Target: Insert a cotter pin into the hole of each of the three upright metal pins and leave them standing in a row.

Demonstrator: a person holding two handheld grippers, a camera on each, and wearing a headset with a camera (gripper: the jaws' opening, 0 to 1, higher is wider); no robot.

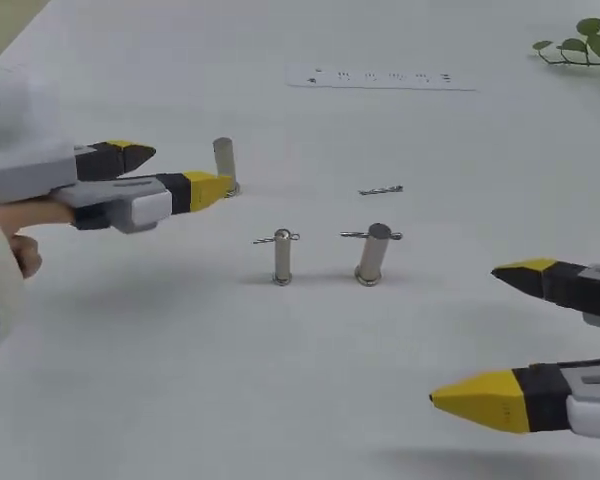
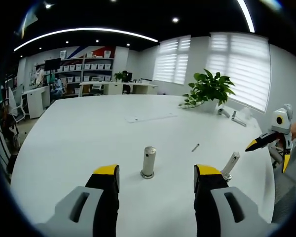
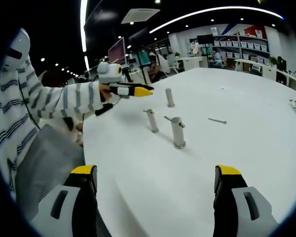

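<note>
The grey-bodied left claw (image 1: 190, 170) with black, yellow-tipped jaws is seen at middle left, and the matching right claw (image 1: 464, 334) at lower right. A grey-and-white striped long sleeve (image 3: 54, 101) is worn.

The head view looked down on the white table (image 1: 180, 400) from near. Both gripper views looked low across it, inward from left and right; all three shared the upright pins (image 1: 282, 257).

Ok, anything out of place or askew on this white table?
Nothing damaged. The bare silver metal pin stands behind the two fitted pins, out of row, and a loose thin cotter pin lies flat nearby.
</note>
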